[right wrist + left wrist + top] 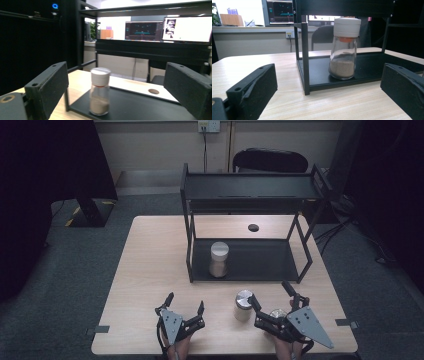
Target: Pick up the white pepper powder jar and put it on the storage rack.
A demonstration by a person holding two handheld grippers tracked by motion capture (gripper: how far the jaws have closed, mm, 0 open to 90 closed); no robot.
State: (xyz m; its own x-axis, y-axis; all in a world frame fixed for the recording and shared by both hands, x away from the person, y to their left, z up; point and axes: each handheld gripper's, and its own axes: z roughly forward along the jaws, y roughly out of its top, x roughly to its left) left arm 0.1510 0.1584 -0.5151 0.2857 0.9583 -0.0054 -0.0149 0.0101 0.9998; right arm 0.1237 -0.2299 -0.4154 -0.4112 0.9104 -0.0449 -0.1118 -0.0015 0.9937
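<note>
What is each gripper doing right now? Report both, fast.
Left gripper: open, fingers apart, holding nothing.
Right gripper: open, holding nothing; the jar on the table stands just left of it.

A black two-tier metal rack [250,187] stands at the far middle of a pale wooden table [150,270]. On the rack's lower shelf, toward its left end, a glass spice shaker [219,259] stands upright, with a white cap, an orange collar and brown powder in its lower part. Behind the rack's lower shelf, a round dark cable hole [253,227] is set in the tabletop. Beyond the rack, a dark chair [270,160] stands against the wall, and a wall socket [209,126] sits above the rack's left half. Left of the rack, on the grey carpet, is a black stand base [92,212]. Far behind the rack, a lit monitor [280,11] stands on a counter.
</note>
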